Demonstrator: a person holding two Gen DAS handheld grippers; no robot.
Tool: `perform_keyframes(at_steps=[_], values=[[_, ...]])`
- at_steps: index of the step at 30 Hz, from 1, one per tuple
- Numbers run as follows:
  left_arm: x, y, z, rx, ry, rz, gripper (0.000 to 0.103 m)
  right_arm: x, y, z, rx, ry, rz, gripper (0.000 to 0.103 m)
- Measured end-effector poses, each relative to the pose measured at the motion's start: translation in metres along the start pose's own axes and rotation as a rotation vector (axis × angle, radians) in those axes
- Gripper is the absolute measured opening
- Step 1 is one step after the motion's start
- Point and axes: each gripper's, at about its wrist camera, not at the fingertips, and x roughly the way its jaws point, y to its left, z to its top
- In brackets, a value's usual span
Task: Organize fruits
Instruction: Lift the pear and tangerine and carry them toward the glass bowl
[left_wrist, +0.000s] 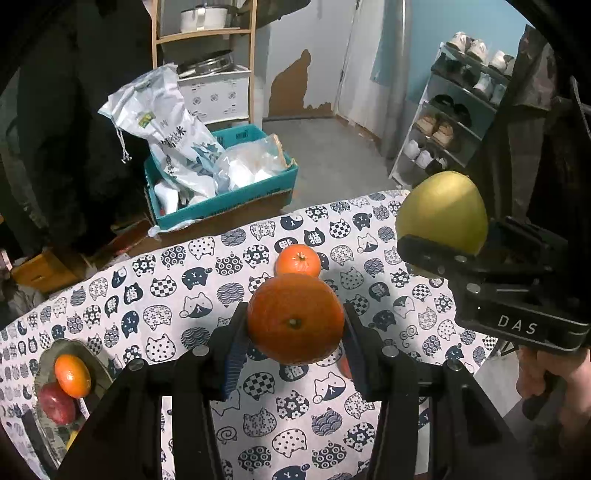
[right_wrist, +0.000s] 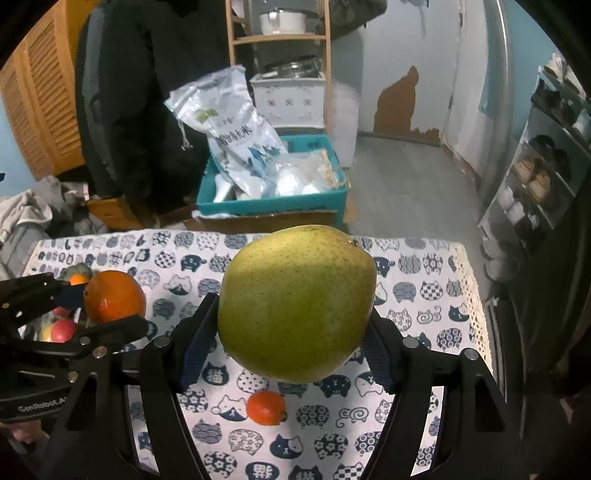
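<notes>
My left gripper (left_wrist: 295, 325) is shut on a large orange (left_wrist: 295, 318) and holds it above the cat-print tablecloth (left_wrist: 177, 295). My right gripper (right_wrist: 291, 328) is shut on a green pear (right_wrist: 295, 302), also held above the table. The pear shows at the right of the left wrist view (left_wrist: 443, 210), the large orange at the left of the right wrist view (right_wrist: 114, 295). A small tangerine (left_wrist: 298, 260) lies on the cloth beyond the orange; it also shows under the pear (right_wrist: 266, 408). A glass bowl (left_wrist: 94, 363) at the table's left holds an orange (left_wrist: 72, 374) and a red apple (left_wrist: 57, 404).
Beyond the table's far edge, a teal crate (left_wrist: 229, 201) with plastic bags stands on the floor. A shoe rack (left_wrist: 450, 122) stands at the right, a wooden shelf (left_wrist: 207, 35) at the back. Dark clothing hangs at the left.
</notes>
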Motion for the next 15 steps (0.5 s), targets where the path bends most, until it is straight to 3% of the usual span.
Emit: perform_keyframes(at_steps=[15], values=[[-0.038, 0.018, -0.010, -0.028, -0.045, 0.015, 0.049, -0.031, 0.027, 0.009, -0.041, -0.063, 0.043, 0.072]])
